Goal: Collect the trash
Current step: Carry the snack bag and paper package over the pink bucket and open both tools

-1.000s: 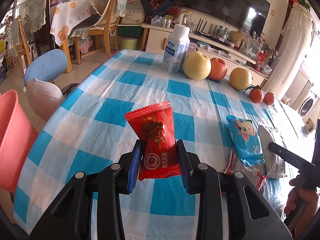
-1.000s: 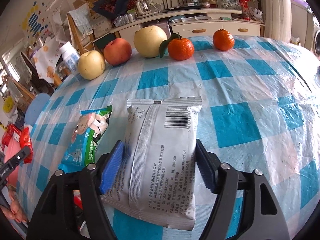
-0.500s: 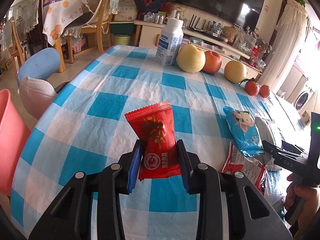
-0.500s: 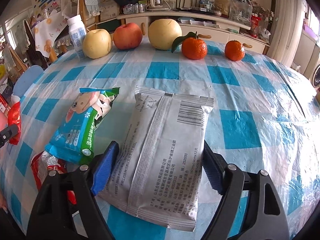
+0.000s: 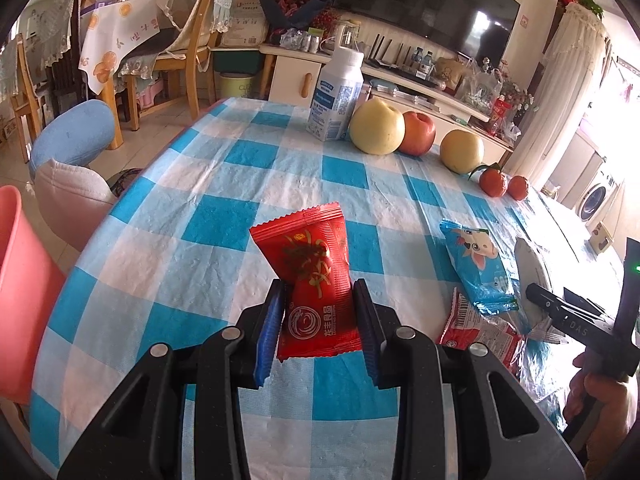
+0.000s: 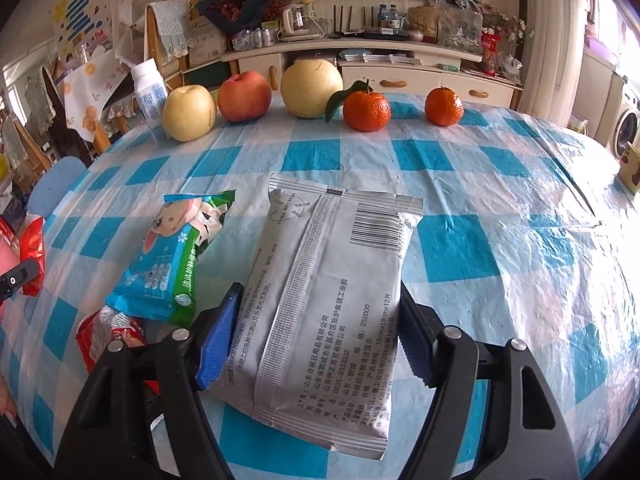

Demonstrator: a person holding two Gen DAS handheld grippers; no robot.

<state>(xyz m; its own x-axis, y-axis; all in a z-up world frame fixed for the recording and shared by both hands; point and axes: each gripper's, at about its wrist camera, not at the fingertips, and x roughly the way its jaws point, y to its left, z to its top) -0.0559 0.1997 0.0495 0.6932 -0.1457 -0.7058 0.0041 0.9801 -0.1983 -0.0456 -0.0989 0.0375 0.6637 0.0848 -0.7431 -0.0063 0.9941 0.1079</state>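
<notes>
Wrappers lie across a round table (image 5: 248, 160) covered with a blue-and-white checked cloth. The left gripper (image 5: 318, 326) is clamped on a red packet (image 5: 316, 288), its blue pads pressing both sides while the packet stands up above the cloth. In the right wrist view, the right gripper (image 6: 316, 334) straddles a silver packet (image 6: 332, 280) that lies flat, printed side up; its jaws have just been closing, and the pads sit right at the packet's edges, though whether they already press on it cannot be told. At nine o'clock from the silver packet, just beside it, lies a blue packet with a cartoon animal (image 6: 176, 256), and at seven o'clock from that, partly under it, a crumpled red-and-white wrapper (image 6: 108, 332). Toward twelve o'clock, along the far edge, stand a white bottle (image 6: 150, 96), a yellow pear (image 6: 188, 114), a red apple (image 6: 244, 96), a second pear (image 6: 312, 88) and two oranges (image 6: 366, 110). In the left wrist view, a pink bin (image 5: 20, 292) stands at nine o'clock, off the table's edge.
</notes>
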